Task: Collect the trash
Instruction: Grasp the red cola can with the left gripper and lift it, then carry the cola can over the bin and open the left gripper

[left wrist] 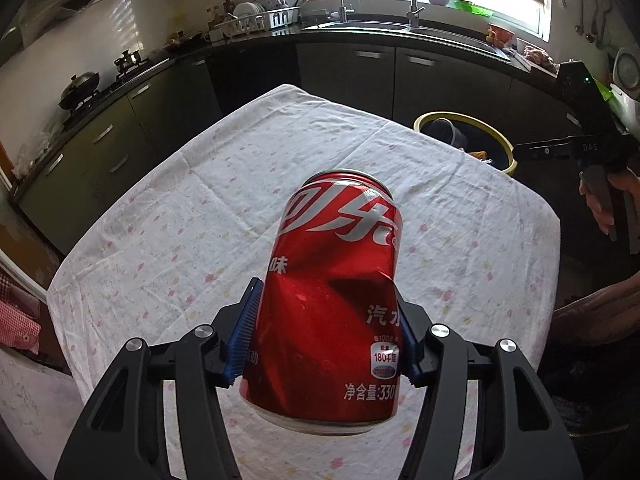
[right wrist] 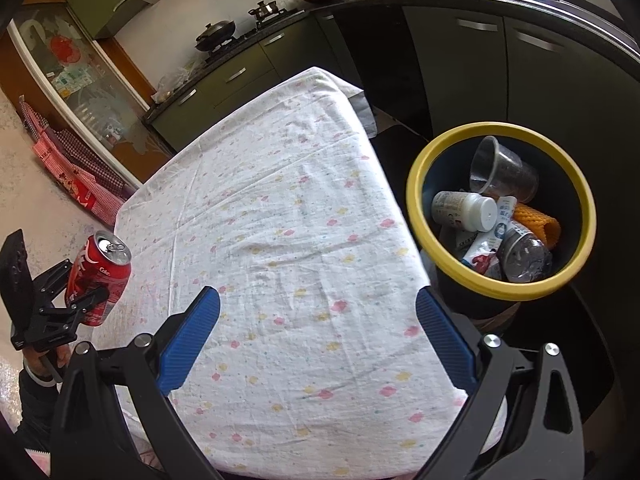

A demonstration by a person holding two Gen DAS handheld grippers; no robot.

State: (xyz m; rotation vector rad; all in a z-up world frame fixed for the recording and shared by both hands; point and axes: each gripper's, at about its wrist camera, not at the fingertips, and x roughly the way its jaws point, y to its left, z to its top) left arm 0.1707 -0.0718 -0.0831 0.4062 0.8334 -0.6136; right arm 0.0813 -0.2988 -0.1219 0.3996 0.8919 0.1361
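A dented red cola can [left wrist: 332, 300] hangs above the white flowered tablecloth [left wrist: 192, 216], and my left gripper [left wrist: 324, 336] is shut on its lower half, blue pads pressing both sides. In the right wrist view the same can [right wrist: 100, 280] is seen at the far left in that gripper [right wrist: 86, 300], off the table's near left corner. My right gripper [right wrist: 318, 340] stands open over the tablecloth [right wrist: 280, 216] with nothing between its fingers. The yellow-rimmed trash bin [right wrist: 416, 184] stands beside the table's right edge and holds a clear cup, a white bottle and wrappers.
Dark kitchen cabinets [left wrist: 400, 76] and a sink counter run behind the table, with a stove and wok [left wrist: 78, 90] at left. The bin [left wrist: 508, 144] sits at the table's far right corner. A person's hand [left wrist: 604, 204] holds the right gripper's handle.
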